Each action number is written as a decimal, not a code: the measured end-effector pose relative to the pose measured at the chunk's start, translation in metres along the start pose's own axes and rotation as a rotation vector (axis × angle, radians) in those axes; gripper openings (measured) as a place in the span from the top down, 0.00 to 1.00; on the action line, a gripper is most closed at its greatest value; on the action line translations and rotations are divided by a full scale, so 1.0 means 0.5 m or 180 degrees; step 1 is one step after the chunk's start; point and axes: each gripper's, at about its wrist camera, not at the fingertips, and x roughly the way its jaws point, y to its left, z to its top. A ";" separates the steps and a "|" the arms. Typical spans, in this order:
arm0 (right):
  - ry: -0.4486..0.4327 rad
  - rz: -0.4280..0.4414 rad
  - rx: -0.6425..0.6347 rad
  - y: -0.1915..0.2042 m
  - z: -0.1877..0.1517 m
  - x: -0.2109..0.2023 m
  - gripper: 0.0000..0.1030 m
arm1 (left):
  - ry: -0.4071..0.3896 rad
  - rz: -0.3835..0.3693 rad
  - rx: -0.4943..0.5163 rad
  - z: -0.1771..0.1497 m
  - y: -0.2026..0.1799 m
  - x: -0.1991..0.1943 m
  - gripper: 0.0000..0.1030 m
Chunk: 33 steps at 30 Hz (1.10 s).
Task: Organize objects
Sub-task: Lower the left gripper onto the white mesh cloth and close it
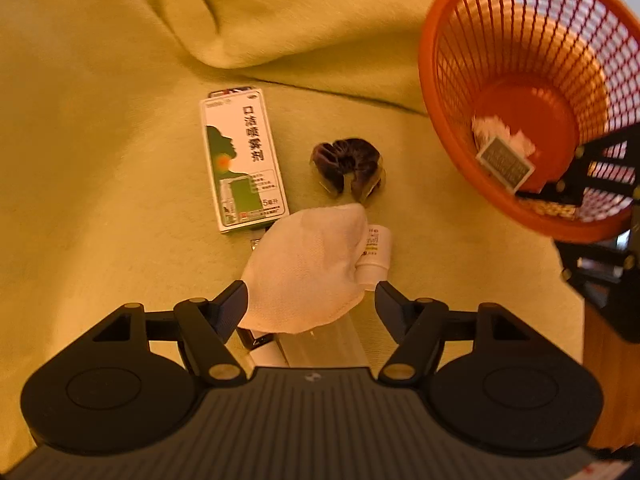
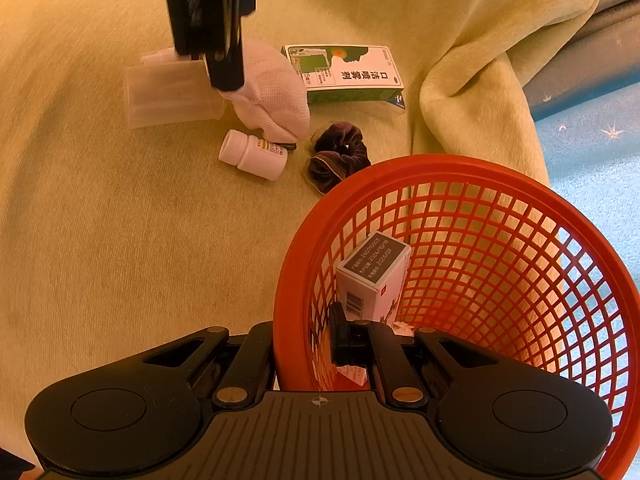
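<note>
A white sock (image 1: 308, 268) lies on the yellow-green blanket between the spread fingers of my open left gripper (image 1: 310, 296); the left finger touches its edge. Around it lie a green-and-white spray box (image 1: 244, 160), a purple scrunchie (image 1: 348, 168), a white pill bottle (image 1: 374, 256) and a clear plastic case (image 1: 324, 344). My right gripper (image 2: 304, 344) is shut on the wall of the orange mesh basket (image 2: 360, 168), one finger inside and one outside. In the basket stand a small white box (image 2: 372, 276) and some crumpled paper.
The blanket (image 2: 120, 240) rises in a thick fold (image 1: 300, 20) behind the objects and drapes off at the right. Blue floor (image 2: 592, 140) shows past its edge. The basket (image 1: 428, 80) hangs tilted just right of the scrunchie.
</note>
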 end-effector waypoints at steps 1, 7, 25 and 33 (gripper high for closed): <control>-0.0001 0.0001 0.0002 -0.001 0.000 0.000 0.96 | 0.0015 0.0008 0.0044 0.000 -0.004 0.006 0.36; -0.0002 0.0006 0.0007 -0.002 0.000 0.000 0.96 | 0.0080 0.0082 0.0160 0.002 -0.010 0.024 0.38; 0.0003 0.0009 0.0006 -0.004 0.000 0.000 0.95 | 0.0102 -0.0062 -0.0029 0.028 0.006 -0.003 0.87; 0.0002 0.0007 -0.0003 -0.005 0.000 0.000 0.95 | 0.0018 -0.0132 -0.0240 0.036 0.021 -0.039 0.89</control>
